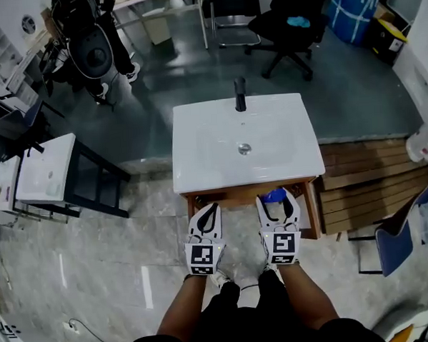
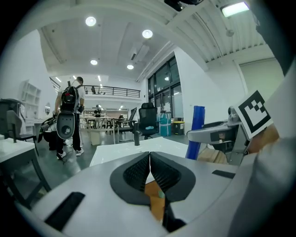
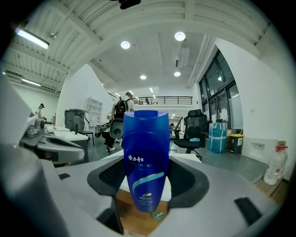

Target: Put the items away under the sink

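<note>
right gripper (image 1: 279, 206) is clasping the blue bottle (image 3: 145, 157) upright; the cabinet (image 1: 233, 194) under the sink (image 1: 198, 142) is lying at twelve o'clock, seemingly just below it. left gripper (image 1: 206, 218) is sitting clenched, empty.

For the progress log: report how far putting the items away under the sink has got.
Done: nothing visibly stored; the inside of the wooden cabinet is hidden. In hand: the right gripper clamps a blue bottle before the cabinet under the sink; the left gripper is shut and empty. Left: set the bottle inside.
</note>
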